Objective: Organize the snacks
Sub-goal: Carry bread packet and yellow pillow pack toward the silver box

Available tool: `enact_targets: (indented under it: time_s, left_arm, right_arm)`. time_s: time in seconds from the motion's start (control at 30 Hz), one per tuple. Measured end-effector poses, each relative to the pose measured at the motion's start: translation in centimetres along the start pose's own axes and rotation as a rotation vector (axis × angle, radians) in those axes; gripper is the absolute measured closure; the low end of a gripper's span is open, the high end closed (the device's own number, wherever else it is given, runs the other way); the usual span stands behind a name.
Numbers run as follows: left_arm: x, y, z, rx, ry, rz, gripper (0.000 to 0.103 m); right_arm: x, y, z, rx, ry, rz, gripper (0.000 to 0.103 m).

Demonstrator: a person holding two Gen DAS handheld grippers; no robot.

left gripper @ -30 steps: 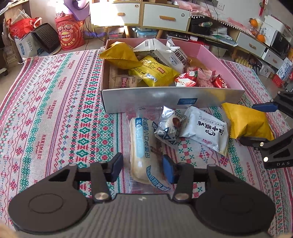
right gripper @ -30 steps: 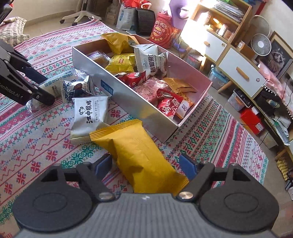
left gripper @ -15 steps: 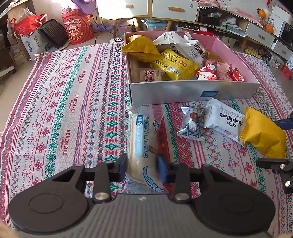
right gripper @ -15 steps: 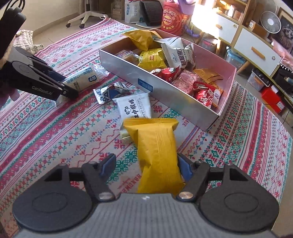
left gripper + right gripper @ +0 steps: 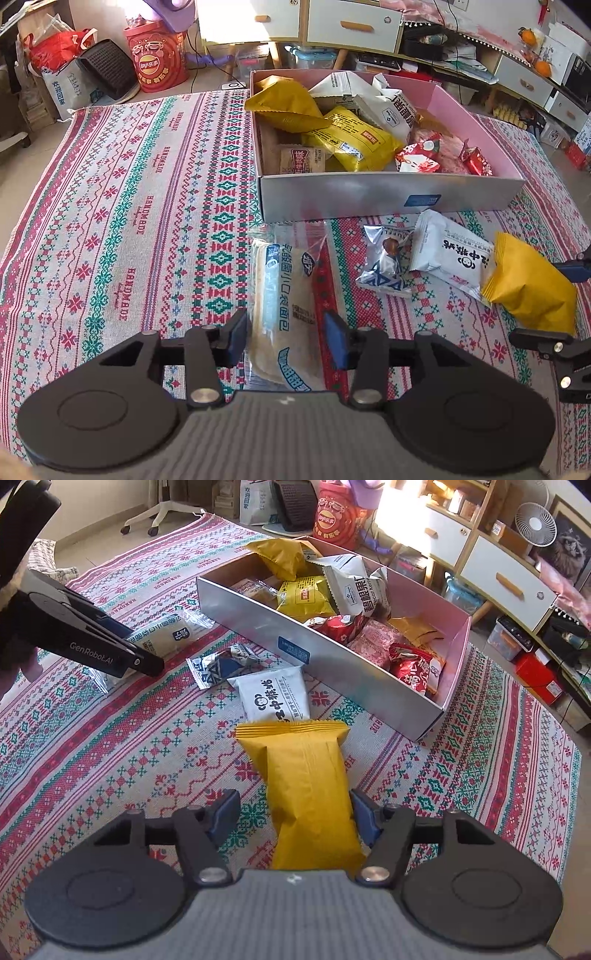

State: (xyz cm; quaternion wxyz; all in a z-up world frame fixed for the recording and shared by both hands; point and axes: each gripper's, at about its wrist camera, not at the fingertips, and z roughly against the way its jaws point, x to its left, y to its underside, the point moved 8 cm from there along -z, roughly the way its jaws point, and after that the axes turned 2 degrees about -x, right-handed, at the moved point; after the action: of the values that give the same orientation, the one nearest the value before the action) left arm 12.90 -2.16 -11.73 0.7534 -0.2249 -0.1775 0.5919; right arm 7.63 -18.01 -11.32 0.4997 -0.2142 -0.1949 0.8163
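Observation:
A long clear-wrapped bread pack (image 5: 282,306) lies on the patterned cloth between the jaws of my left gripper (image 5: 286,338), which is shut on it; it also shows in the right wrist view (image 5: 162,633). A yellow snack bag (image 5: 308,794) sits between the jaws of my right gripper (image 5: 295,816); the right pad touches it, the left pad stands apart. The silver and pink box (image 5: 388,194) holds several snack packs. A white pack (image 5: 275,698) and a small silver-blue pack (image 5: 219,664) lie in front of the box.
The patterned cloth (image 5: 140,206) covers the surface. Beyond it stand white drawers (image 5: 351,22), a red Lay's tin (image 5: 155,61), bags and a black basket (image 5: 107,68). A fan (image 5: 535,520) and shelves are at the right.
My left gripper has closed on the bread pack and pulled back and up with it. My right gripper has narrowed around the yellow bag, which now points straight ahead.

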Motion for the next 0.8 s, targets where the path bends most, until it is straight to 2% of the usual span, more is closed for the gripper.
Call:
enact_targets:
  time_s: [0.07, 0.1, 0.17, 0.23, 0.63, 0.8]
  left_arm:
    - [0.0, 0.1, 0.1, -0.005, -0.010, -0.018, 0.060]
    - [-0.1, 0.2, 0.1, -0.005, -0.008, -0.021, 0.062]
    - [-0.1, 0.2, 0.2, -0.002, -0.001, -0.016, 0.074]
    - [-0.1, 0.2, 0.3, 0.002, 0.005, -0.008, 0.077]
    - [0.1, -0.9, 2.7, -0.040, 0.070, 0.048, 0.078]
    - [0.5, -1.5, 3.5, -0.058, 0.103, 0.100, 0.078]
  right_arm:
    - [0.0, 0.1, -0.1, 0.006, 0.009, -0.009, 0.061]
    - [0.1, 0.1, 0.0, 0.009, 0.006, -0.018, 0.063]
    - [0.3, 0.1, 0.2, 0.002, 0.009, -0.028, 0.065]
    - [0.6, 0.0, 0.5, -0.008, 0.015, -0.020, 0.066]
    - [1.3, -2.9, 2.3, -0.090, 0.034, -0.045, 0.067]
    - [0.0, -4.3, 2.7, -0.121, 0.028, -0.112, 0.067]
